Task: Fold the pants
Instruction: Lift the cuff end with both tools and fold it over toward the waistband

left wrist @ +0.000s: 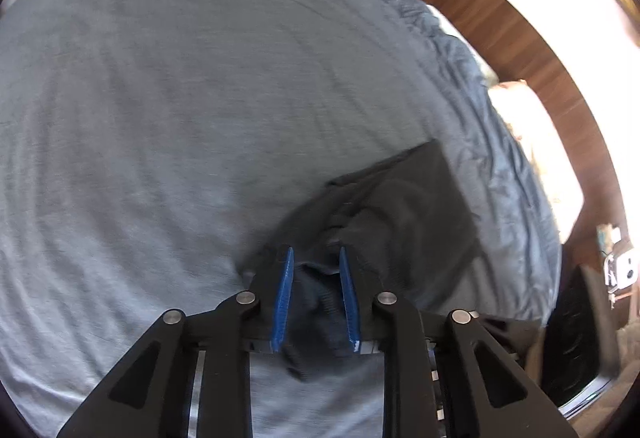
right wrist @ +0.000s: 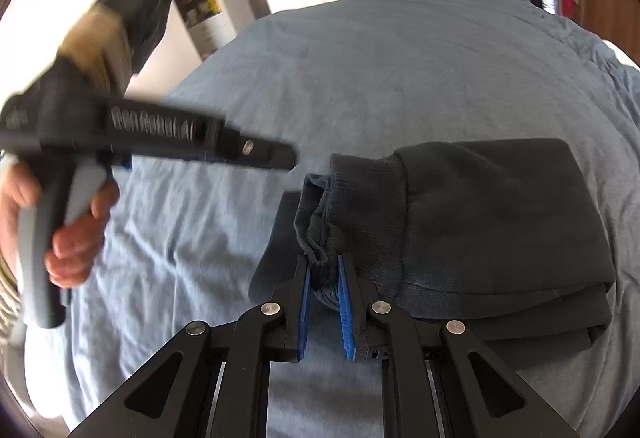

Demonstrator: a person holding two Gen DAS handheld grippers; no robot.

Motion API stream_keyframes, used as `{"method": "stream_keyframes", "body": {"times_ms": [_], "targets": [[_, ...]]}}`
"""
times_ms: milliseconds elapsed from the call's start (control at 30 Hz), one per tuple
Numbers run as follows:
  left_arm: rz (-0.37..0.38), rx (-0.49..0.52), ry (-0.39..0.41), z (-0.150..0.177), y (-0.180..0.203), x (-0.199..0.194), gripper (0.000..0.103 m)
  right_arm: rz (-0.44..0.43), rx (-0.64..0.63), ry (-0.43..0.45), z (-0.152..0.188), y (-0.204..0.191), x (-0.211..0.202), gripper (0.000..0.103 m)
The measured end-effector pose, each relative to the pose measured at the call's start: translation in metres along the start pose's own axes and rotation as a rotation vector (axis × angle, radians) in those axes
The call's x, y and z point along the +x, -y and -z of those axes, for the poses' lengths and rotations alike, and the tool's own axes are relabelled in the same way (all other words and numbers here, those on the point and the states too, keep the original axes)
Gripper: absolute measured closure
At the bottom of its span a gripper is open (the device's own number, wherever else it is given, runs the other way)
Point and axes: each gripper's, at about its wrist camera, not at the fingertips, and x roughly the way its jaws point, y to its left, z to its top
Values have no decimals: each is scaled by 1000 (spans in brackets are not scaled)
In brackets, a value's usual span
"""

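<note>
Your wide blue-grey bedsheet point(left wrist: 180, 98) spreads flat and bare to the left and ahead, with its rumpled edge running down the right side above the brown wooden floor point(left wrist: 500, 22). The dark charcoal folded pants point(right wrist: 500, 230) lie as a compact stack near that right edge. Your right gripper point(right wrist: 323, 262) has its blue pads pinched on the ribbed cuff bunched at the stack's near left corner. Your left gripper point(left wrist: 316, 258) hovers just left of the pants, fingers parted, nothing gripped.
</note>
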Motion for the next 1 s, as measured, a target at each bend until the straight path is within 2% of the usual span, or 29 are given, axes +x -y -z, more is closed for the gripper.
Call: {"method": "stream_keyframes", "body": {"times_ms": [100, 167, 267, 367, 467, 567, 667, 733, 767, 800, 933, 1000], "targets": [[11, 14, -2, -1, 11, 9, 66, -17, -33, -13, 8, -2, 0, 88], [5, -6, -18, -3, 10, 18, 65, -35, -36, -24, 9, -2, 2, 86], [-14, -16, -41, -3, 10, 33, 63, -107, -7, -54, 10, 2, 2, 83], [-78, 19, -57, 0, 11, 43, 60, -148, -6, -93, 14, 2, -1, 83], [-150, 45, -24, 2, 14, 40, 48, -114, -8, -81, 17, 5, -11, 83], [-186, 42, -21, 5, 14, 42, 42, -69, 37, -31, 12, 16, -22, 83], [-169, -8, -35, 8, 5, 47, 43, -8, 69, 42, 1, 28, -29, 83], [-128, -54, -26, 8, 0, 46, 50, 25, 84, 63, -5, 33, -26, 81], [-111, -63, -24, 8, 0, 45, 57, 35, 90, 62, -8, 37, -21, 80], [-107, -69, -23, 9, 1, 44, 57, 45, 94, 57, -9, 40, -17, 80], [-126, -47, -25, 12, 4, 45, 57, 48, 113, 13, -8, 46, 0, 80], [-124, -60, -33, 14, 3, 47, 52, 33, 115, -11, -2, 44, 5, 80]]}}
